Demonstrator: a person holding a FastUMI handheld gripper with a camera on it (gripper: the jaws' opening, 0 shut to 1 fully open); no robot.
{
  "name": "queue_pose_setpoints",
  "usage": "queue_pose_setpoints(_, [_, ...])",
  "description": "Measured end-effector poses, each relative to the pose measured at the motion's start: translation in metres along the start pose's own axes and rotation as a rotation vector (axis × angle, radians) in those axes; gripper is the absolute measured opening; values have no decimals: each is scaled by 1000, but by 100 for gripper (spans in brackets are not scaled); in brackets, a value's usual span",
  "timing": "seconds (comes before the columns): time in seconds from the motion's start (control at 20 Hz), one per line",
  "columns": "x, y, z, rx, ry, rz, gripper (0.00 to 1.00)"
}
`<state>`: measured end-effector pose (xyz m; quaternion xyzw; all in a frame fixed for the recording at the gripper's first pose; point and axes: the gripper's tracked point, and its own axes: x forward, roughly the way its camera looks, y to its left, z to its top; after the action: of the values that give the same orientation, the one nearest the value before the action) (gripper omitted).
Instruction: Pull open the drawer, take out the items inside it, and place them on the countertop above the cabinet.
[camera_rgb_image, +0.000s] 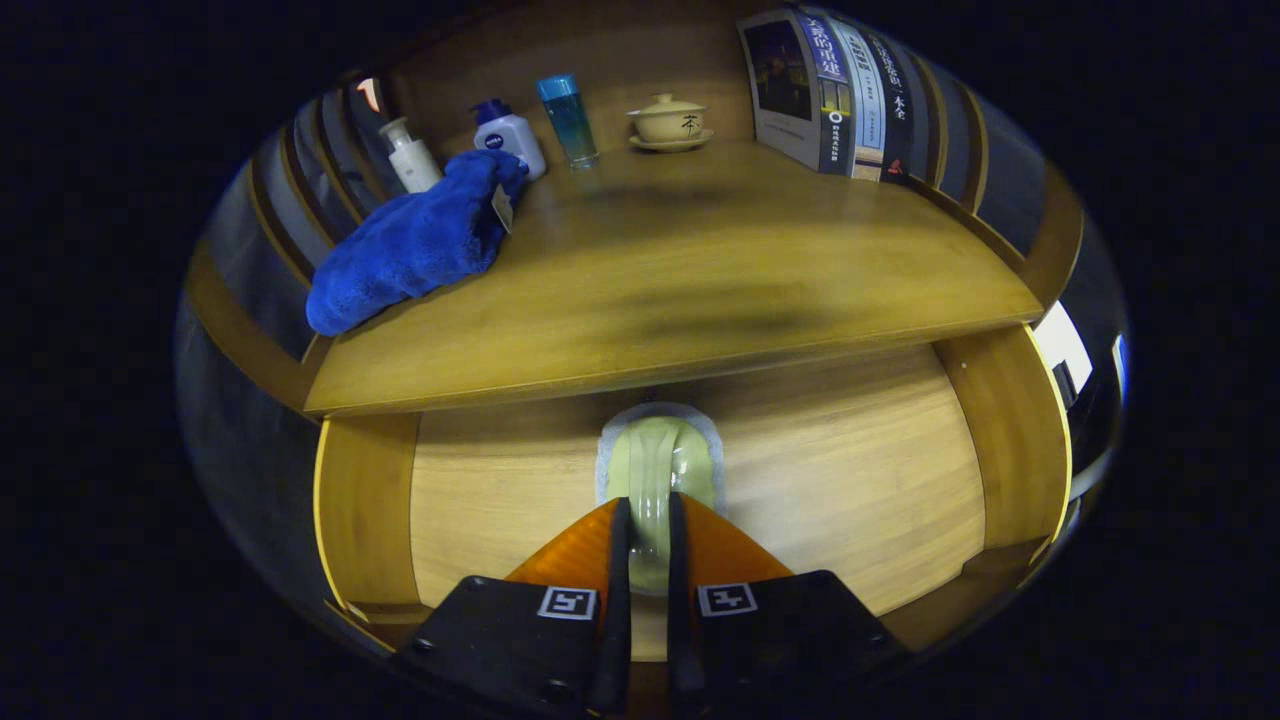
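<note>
1. Gripper view. The gripper points down into an open wooden drawer. Its two fingers are drawn close together, with only a narrow gap between them.
2. A pale green, glossy, rounded item in a whitish wrapper lies on the drawer floor. Its near end sits in the gap between the fingers, and both fingers press on it from either side. The rest of it extends just ahead of the fingertips.
3. The drawer's side walls stand to either side of the fingers, well apart from them. The drawer floor around the green item is bare wood.
4. Beyond the fingers and above the drawer runs the wooden countertop of the cabinet.
5. On the countertop, ahead and to the left of the fingers, lies a crumpled blue plush towel with a small tag.
6. Behind the towel, touching or just beside it, stand a white pump bottle and a white bottle with a dark blue cap.
7. Just right of those stands a clear blue bottle with a light blue cap.
8. Further right sits a cream lidded tea bowl on a saucer.
9. Far ahead and to the right, a row of upright books leans at the countertop's back corner.
</note>
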<state>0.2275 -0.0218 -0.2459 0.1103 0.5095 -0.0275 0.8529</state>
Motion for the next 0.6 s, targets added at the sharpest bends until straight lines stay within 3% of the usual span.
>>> queue_pose_setpoints(0.4, [-58, 22, -6, -42, -83, 84, 23])
queue_pose_setpoints(0.6, [-94, 25, 25, -57, -180, 94, 23])
